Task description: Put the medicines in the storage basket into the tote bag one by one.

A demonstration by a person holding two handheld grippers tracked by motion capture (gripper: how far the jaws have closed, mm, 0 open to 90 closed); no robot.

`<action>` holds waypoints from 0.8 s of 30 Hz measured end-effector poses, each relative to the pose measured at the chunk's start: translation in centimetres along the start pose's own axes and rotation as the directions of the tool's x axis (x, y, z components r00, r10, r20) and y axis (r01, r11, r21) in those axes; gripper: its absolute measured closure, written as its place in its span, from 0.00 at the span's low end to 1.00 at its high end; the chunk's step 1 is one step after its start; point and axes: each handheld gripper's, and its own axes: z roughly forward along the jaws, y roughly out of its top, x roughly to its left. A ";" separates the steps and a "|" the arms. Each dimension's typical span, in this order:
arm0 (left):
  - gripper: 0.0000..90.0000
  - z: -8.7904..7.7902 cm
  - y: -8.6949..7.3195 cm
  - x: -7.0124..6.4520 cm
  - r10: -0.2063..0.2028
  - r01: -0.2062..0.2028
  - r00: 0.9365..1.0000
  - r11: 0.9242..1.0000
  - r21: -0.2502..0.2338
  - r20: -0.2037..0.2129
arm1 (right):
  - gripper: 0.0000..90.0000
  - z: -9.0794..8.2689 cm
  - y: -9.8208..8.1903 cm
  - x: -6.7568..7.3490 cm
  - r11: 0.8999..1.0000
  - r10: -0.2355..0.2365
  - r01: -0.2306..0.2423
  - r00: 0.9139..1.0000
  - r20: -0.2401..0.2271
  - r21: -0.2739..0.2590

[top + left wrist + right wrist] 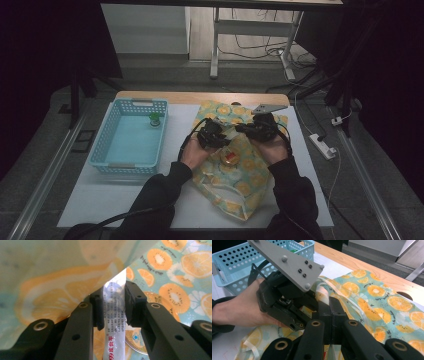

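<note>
My left gripper (113, 306) is clamped on a white sachet (114, 322) — its long axis runs straight up between my pads, its upper end already poking under the raised edge of the fruit-print bag (172, 277). My right gripper (329, 312) is fully closed, pinching that bag's rim to hold the mouth up. The opening lies directly ahead of the sachet, so the left hand (192, 152) is the nearer one. A blue basket (131, 137) stands well apart on the table (150, 200).
</note>
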 end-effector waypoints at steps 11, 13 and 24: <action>0.64 -0.8 0.0 0.1 -0.003 0.003 1.000 1.000 -0.019 0.014 | 1.00 -0.1 0.0 0.0 1.000 -0.002 0.002 1.000 0.002 0.000; 0.59 -1.1 -0.1 0.1 0.005 -0.005 1.000 1.000 -0.017 0.018 | 1.00 -0.1 0.0 0.0 1.000 -0.002 0.002 1.000 0.002 -0.001; 0.39 -3.3 -0.3 -0.3 0.042 -0.041 0.998 0.999 -0.004 0.054 | 1.00 0.0 0.0 0.0 1.000 -0.001 0.001 1.000 0.001 0.002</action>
